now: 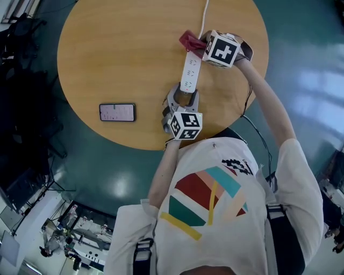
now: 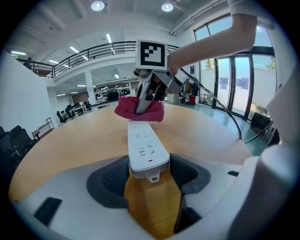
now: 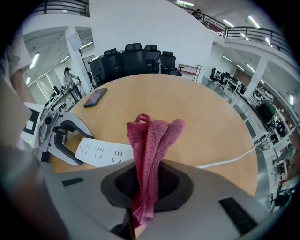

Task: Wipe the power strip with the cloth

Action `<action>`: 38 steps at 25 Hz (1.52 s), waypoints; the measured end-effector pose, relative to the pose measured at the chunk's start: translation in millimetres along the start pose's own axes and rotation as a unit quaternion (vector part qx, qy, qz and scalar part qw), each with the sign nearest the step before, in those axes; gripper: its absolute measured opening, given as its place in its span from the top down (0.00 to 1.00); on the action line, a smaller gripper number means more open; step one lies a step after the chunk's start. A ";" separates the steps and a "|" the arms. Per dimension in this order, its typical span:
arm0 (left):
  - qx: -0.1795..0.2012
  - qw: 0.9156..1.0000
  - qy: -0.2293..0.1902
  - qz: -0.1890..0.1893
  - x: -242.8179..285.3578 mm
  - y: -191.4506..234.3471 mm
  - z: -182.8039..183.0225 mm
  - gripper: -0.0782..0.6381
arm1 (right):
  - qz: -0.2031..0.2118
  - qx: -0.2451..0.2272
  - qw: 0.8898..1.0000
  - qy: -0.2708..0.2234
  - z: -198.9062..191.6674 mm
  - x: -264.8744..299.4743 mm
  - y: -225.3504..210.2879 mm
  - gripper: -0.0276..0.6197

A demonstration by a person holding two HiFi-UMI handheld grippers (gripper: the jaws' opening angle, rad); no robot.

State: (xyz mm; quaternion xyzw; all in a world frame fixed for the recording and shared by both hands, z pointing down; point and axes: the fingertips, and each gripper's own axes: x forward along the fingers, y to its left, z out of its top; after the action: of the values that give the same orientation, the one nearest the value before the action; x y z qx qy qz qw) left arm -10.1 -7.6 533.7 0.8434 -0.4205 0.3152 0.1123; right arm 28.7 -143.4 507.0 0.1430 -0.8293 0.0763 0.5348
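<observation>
A white power strip [image 1: 191, 69] lies lengthwise on the round wooden table [image 1: 123, 48]. My left gripper [image 1: 182, 98] is shut on its near end, and in the left gripper view the strip [image 2: 145, 149] sits clamped between the dark pads. My right gripper [image 1: 202, 42] is shut on a red cloth [image 1: 190, 40], which rests on the strip's far end. In the right gripper view the cloth [image 3: 151, 145] stands bunched between the jaws, above the strip [image 3: 104, 152]. From the left gripper view, the cloth [image 2: 139, 108] covers the far end under the right gripper [image 2: 143, 107].
A phone [image 1: 117, 112] lies face up on the table's near left part. The strip's white cable [image 1: 204, 15] runs off over the far edge and shows again as the cable [image 3: 229, 160] in the right gripper view. Office chairs [image 3: 136, 56] stand beyond the table.
</observation>
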 end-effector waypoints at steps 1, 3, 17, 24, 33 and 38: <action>0.001 1.000 -0.005 -0.005 -1.6 -1.5 0.1 0.45 | -0.002 -0.001 1.000 0.000 -0.5 0.1 0.0 0.90; -0.010 1.000 -0.015 -0.010 -8.2 -0.5 1.3 0.45 | -0.003 0.004 1.000 -0.004 -1.1 -0.6 -0.5 0.90; -0.084 0.995 -0.036 -0.028 -11.2 36.6 34.5 0.55 | -0.009 0.023 0.999 -0.046 4.0 -8.9 -0.8 0.90; -0.063 0.998 -0.008 -0.009 -5.2 30.3 33.4 0.83 | -0.003 0.021 0.999 -0.032 -3.9 -11.8 -4.5 0.90; -0.058 0.998 -0.018 -0.011 -6.8 29.7 35.7 0.83 | -0.096 -0.022 0.995 -0.011 -31.2 -30.6 -39.8 0.90; -0.067 0.997 -0.010 -0.025 -4.4 31.0 32.5 0.83 | -0.037 -0.355 0.934 0.001 -39.1 -41.2 59.3 0.90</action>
State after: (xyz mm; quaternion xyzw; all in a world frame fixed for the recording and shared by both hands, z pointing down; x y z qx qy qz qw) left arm -22.0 -38.8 503.4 0.8474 -0.4201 0.2753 0.1722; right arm 59.6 -69.9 487.3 -0.0256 -0.7957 -0.2427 0.5543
